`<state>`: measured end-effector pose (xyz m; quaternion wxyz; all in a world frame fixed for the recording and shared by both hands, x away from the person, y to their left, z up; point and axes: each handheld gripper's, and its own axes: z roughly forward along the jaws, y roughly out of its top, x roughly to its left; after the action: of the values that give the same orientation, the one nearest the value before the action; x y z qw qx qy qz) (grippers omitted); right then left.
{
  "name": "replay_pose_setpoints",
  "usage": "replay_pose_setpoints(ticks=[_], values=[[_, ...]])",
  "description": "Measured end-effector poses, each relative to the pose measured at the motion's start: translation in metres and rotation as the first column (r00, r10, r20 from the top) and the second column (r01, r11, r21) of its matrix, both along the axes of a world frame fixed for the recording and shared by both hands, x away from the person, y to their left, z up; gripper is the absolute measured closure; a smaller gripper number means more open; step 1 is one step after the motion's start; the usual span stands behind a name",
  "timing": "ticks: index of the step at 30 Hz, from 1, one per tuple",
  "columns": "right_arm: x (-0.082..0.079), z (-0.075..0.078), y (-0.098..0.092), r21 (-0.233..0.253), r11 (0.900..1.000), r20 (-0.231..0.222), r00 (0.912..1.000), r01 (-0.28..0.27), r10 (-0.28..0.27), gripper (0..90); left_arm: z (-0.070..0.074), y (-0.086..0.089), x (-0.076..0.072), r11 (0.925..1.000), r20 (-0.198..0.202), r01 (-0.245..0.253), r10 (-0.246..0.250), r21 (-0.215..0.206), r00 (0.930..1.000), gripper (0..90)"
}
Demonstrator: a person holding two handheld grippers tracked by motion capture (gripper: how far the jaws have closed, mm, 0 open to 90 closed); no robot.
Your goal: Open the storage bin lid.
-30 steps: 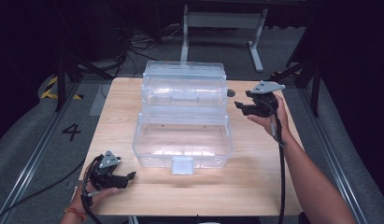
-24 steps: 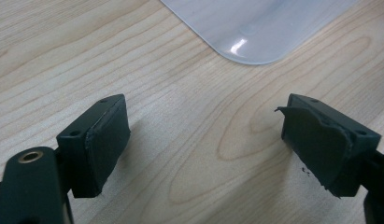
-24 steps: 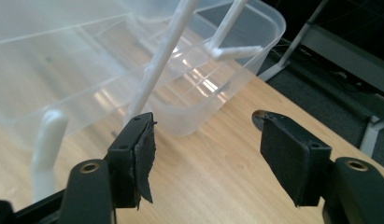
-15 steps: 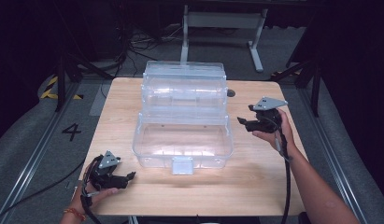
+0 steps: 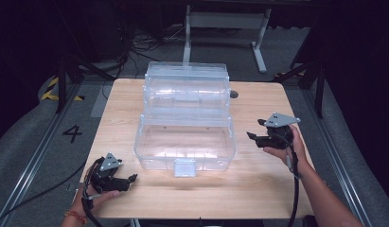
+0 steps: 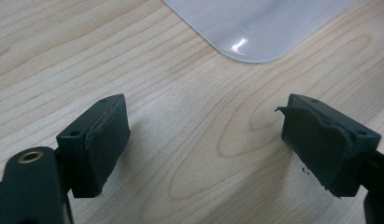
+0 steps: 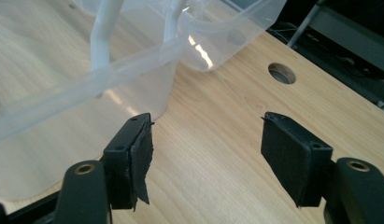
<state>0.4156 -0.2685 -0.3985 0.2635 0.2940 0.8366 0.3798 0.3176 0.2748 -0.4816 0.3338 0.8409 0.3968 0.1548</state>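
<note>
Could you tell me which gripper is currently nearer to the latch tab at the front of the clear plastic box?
Left. The left gripper sits low beside the box's front corner, a short way from the latch tab. The right gripper hovers off the box's far side, farther away.

A light wooden worktop (image 5: 258, 184) with one clear plastic box (image 5: 185, 137) on it.

The worktop is nearly square, with rounded corners and a pale grain that runs from side to side in the high view. A small round hole (image 5: 234, 94) is cut in it near the far edge, just beside the right far corner of the box; the right gripper view shows this hole (image 7: 281, 73) too. The box stands in the middle of the worktop, a little toward the far side, with its lid open and standing up behind it, and a small flat latch (image 5: 185, 167) at its near wall touches the wood. The rest of the wood surface around the box is bare.
</note>
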Motion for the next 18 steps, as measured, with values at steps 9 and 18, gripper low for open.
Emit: replay_pose_setpoints(ticks=[9, 18], values=[[-0.019, -0.019, -0.013, -0.028, 1.0, -0.025, 0.9996, 0.011, -0.012, 35.4, 0.0, 0.0, 0.0, 1.0, 0.007, -0.002, 0.002, 0.006, 1.0, 15.7], [-0.038, -0.034, -0.026, -0.047, 0.999, -0.046, 0.999, 0.002, -0.004, 34.3, 0.0, 0.0, 0.0, 1.0, 0.007, -0.002, 0.002, 0.006, 1.0, 15.7]])
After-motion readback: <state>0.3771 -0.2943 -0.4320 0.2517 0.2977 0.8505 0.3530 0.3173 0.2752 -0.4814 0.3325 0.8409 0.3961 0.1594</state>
